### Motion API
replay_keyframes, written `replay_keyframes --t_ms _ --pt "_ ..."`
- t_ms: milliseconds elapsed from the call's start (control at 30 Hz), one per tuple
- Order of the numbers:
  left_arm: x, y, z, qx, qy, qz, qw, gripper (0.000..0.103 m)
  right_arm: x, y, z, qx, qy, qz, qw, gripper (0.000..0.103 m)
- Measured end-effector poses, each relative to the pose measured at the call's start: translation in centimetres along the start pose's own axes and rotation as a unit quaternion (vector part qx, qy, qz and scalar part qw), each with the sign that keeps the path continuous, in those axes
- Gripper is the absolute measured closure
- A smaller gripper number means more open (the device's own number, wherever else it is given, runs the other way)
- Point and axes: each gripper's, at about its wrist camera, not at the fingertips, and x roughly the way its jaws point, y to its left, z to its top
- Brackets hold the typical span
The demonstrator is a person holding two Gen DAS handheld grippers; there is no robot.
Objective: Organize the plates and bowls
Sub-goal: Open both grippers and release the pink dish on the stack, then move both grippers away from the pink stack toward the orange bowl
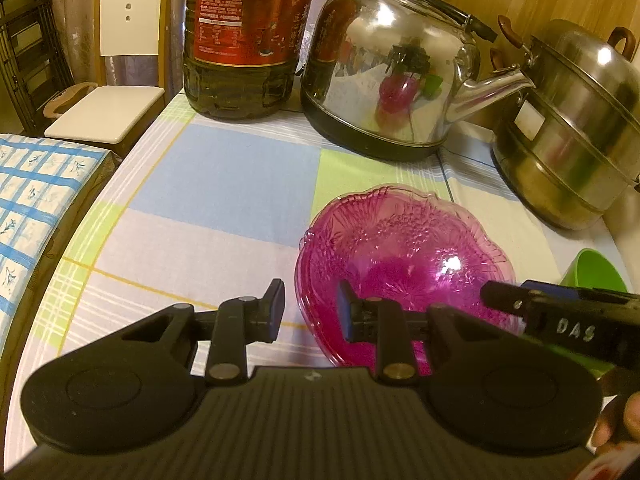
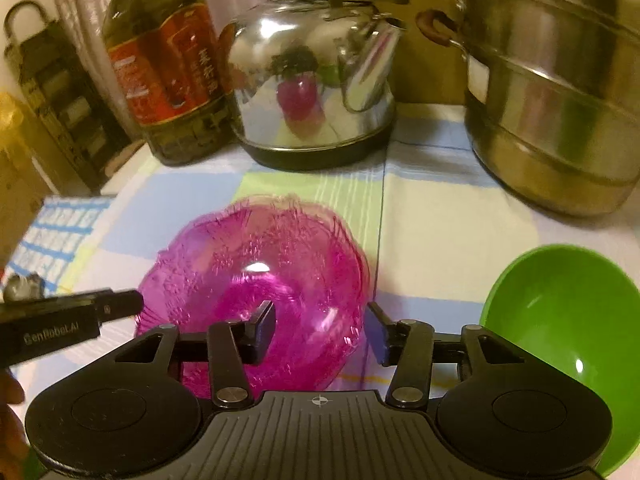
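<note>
Bowls not yet stacked
The pink bowl (image 1: pixel 404 264) and green bowl (image 2: pixel 560 320) are seen apart on the tablecloth (image 1: pixel 224 184); both the left gripper (image 1: pixel 310 312) and right gripper (image 2: pixel 320 330) are held open, nothing gripped.

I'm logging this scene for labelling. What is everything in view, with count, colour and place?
Translucent magenta patterned plastic bowl: 1, pink-purple, centre of the table, just ahead of both grippers.
Plain green plastic bowl: 1, green, right of the magenta bowl.
Shiny steel kettle with black base: 1, silver, behind the magenta bowl.
Stacked steel steamer pot: 1, silver with brown handles, far right.
Large oil bottle with red label: 1, dark amber, far left of the kettle.
Pastel checked tablecloth: 1, blue, green and white, covering the table.
White wooden chair: 1, beyond the table's left edge.
Left hand-held gripper: 1, black, open at the magenta bowl's near rim.
Right hand-held gripper: 1, black, open over the magenta bowl.
</note>
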Motion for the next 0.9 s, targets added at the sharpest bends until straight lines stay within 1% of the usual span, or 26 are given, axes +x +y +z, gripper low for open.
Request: replay_keyframes --t_ms 133,300,433,667,767,900 --pt "0.0 0.1 0.0 -0.002 0.0 0.0 1.0 0.078 -0.3 -0.7 0.2 0.025 -0.005 0.01 1.0 0.054" --pt "0.1 0.1 0.0 -0.001 0.001 -0.001 1.0 0.078 0.1 -1.1 0.2 0.047 0.011 0.026 0.999 0.055" --pt "0.1 0.1 0.0 -0.001 0.002 -0.001 1.0 0.078 0.5 -1.0 0.1 0.041 0.015 0.028 0.999 0.055" --pt "-0.1 0.1 -0.1 0.0 0.0 -0.002 1.0 0.078 -0.2 -0.8 0.2 0.03 0.001 0.017 0.999 0.055" --pt "-0.6 0.2 -0.1 0.001 -0.005 -0.002 1.0 0.078 -0.5 -0.9 0.1 0.025 -0.002 0.012 1.0 0.055" --pt "-1.8 0.0 0.0 0.003 -0.019 -0.005 0.9998 0.078 -1.9 -1.1 0.1 0.028 -0.014 0.017 0.999 0.055"
